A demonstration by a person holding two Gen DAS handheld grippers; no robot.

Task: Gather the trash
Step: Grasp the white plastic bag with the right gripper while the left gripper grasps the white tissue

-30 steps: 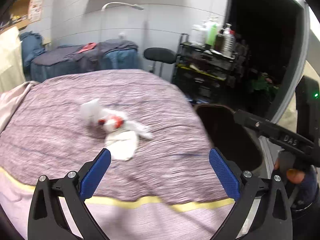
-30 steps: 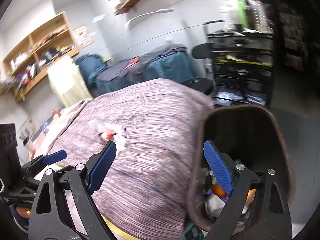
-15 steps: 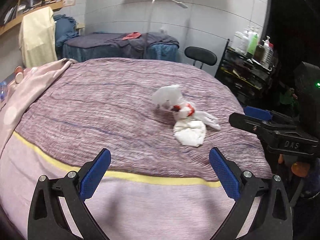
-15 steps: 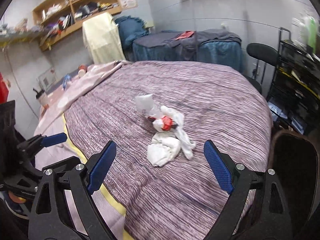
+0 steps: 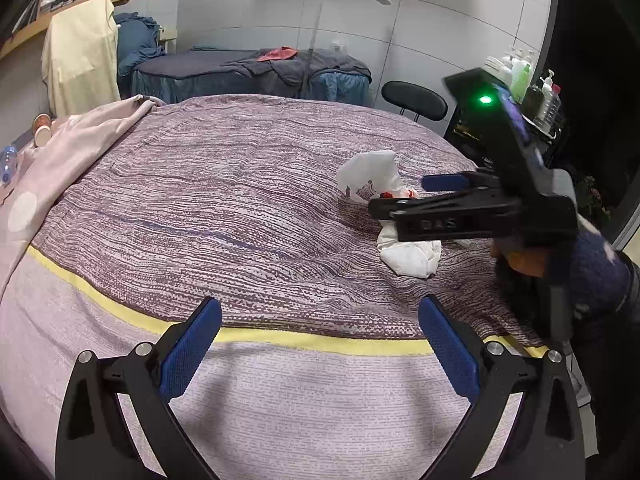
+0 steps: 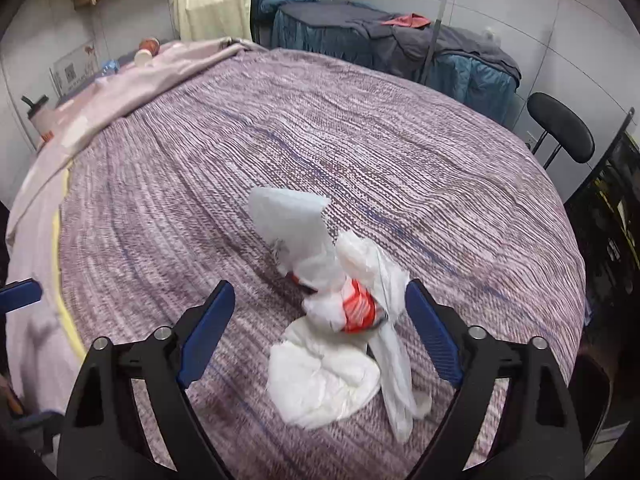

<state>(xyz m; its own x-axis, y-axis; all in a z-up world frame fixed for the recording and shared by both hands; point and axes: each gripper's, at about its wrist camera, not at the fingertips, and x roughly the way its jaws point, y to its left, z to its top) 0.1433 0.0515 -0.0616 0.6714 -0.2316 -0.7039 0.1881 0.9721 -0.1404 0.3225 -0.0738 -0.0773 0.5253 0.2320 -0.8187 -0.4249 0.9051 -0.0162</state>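
A trash pile lies on the purple striped bedspread [image 6: 360,152]: a crumpled white plastic bag [image 6: 292,232], a red-and-white wrapper [image 6: 358,306] and a white tissue wad [image 6: 320,380]. My right gripper [image 6: 318,300] hangs just over the pile. Its jaws are closing with the wrapper and bag between them, and the blue pads stand apart from the trash. In the left wrist view the right gripper [image 5: 404,194] comes in from the right over the bag [image 5: 368,172] and tissue [image 5: 412,256]. My left gripper [image 5: 319,312] is open and holds nothing, near the bed's front edge.
A pink blanket [image 5: 72,152] covers the bed's left side, with cups [image 6: 146,50] beyond it. Behind the bed are a blue-draped table [image 5: 248,72], a floor lamp [image 5: 320,20] and a black chair [image 5: 414,100]. A dark rack with bottles [image 5: 520,76] stands at the right.
My right gripper swung from over the dark bin across to the trash pile, and its jaws have narrowed. The left gripper shifted along the bed's front edge, then held still.
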